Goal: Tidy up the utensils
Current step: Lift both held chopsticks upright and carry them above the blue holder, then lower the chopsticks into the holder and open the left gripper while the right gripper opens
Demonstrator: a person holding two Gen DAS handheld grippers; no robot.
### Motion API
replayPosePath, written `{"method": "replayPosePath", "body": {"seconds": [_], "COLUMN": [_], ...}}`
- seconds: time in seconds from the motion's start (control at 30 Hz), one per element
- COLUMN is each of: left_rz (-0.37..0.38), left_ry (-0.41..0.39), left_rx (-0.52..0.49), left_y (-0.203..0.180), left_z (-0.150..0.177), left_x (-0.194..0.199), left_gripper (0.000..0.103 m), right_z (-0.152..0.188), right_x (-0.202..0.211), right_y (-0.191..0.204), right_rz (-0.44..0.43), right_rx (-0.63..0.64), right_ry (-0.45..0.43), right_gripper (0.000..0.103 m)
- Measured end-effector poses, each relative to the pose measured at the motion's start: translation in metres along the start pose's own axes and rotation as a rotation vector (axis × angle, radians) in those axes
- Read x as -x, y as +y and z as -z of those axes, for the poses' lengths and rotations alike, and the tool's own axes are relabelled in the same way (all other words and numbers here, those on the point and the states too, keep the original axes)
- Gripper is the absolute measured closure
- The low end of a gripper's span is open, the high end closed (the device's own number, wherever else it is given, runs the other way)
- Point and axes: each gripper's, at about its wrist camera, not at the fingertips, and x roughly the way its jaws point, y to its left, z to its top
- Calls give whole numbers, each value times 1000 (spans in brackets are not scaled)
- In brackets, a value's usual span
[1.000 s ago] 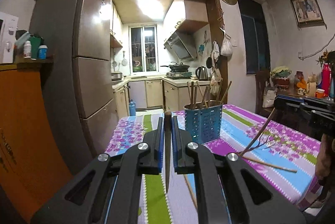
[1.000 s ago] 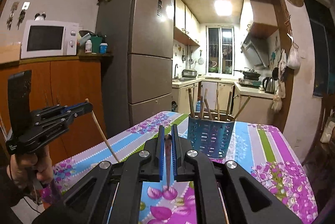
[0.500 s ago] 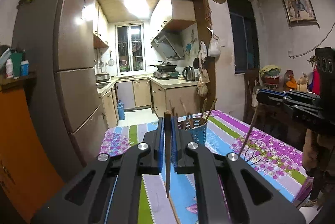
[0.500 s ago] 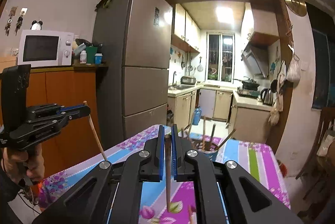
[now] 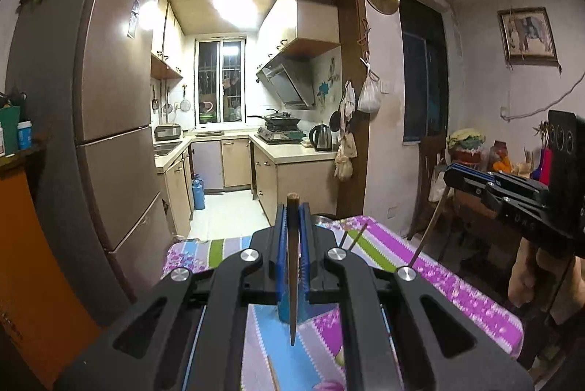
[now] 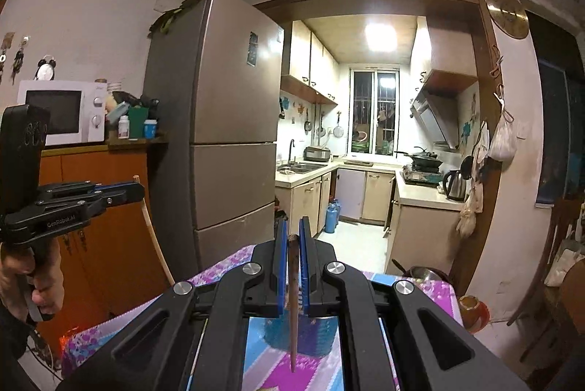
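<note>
Carrying one chopstick each, the left gripper (image 5: 292,237) and right gripper (image 6: 290,252) have their fingers clamped on a left chopstick (image 5: 292,281) and a right chopstick (image 6: 292,303), held upright above the table (image 5: 457,288). Beneath them, toward the table's far edge, stands the blue holder (image 6: 318,336). Judged step: transport; next, each tip must be lowered into the holder before release.

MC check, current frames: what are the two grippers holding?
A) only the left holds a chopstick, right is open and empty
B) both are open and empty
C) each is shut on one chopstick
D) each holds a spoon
C: the left gripper is shut on a dark chopstick standing between its blue pads, and the right gripper grips a chopstick the same way, above the blue utensil holder.
</note>
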Motion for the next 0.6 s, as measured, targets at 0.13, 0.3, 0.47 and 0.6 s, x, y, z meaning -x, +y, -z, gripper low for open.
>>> {"method": "replayPosePath", "body": {"seconds": [0.13, 0.3, 0.47, 0.6], "left_rz": [-14, -28, -48, -52], "left_ry": [-8, -33, -54, -55], "left_rx": [0, 10, 24, 37], "left_y": [-4, -2, 7, 15], "left_z": [-20, -40, -62, -70], "left_x": [-17, -33, -56, -82], "left_gripper": [98, 98, 98, 98], "right_z": [-21, -47, -70, -80], "right_x": [-14, -32, -61, -92], "right_y": [-12, -25, -35, -41], "right_rz": [8, 4, -6, -16], "right_rx": [8, -4, -4, -4], "right_ry": [-7, -32, -42, -31], "right_gripper": [96, 96, 96, 96]}}
